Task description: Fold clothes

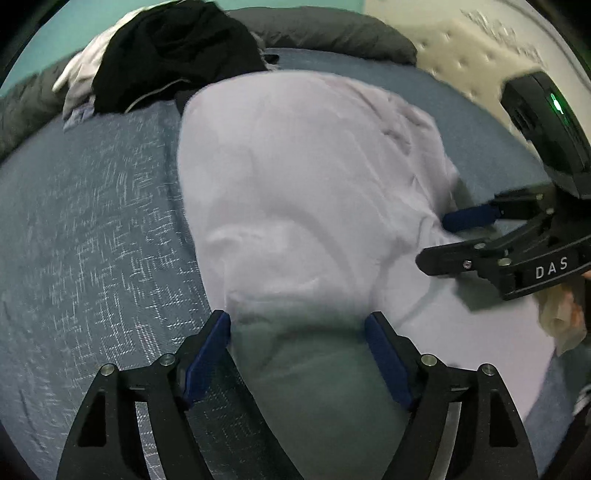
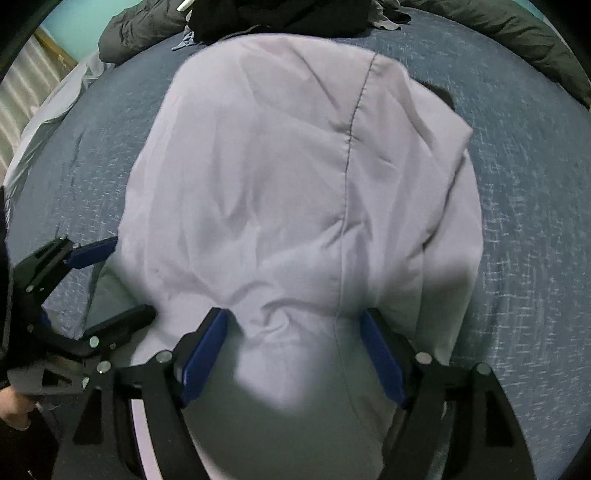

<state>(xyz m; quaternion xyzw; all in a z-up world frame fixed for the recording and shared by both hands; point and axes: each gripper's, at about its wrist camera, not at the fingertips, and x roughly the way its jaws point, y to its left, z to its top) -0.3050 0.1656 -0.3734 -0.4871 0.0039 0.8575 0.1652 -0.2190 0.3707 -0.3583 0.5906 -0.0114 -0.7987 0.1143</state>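
Left wrist view, largest first: one bed (image 1: pixel 92 221), its cover blue-grey woven cloth flecked with white, filling the frame. One lilac garment (image 1: pixel 295 177), smooth thin cloth, softly creased, lying flat on the bed at centre; the right wrist view shows one dark stitched seam running down it. One dark grey quilted duvet (image 1: pixel 325 33) along the top edge. One heap of black and white clothes (image 1: pixel 173 48), upper left. Two claws, black with blue pads: left claw (image 1: pixel 297 325) wide, over the garment's near edge; right claw (image 2: pixel 293 323) wide, pads clear of the cloth.
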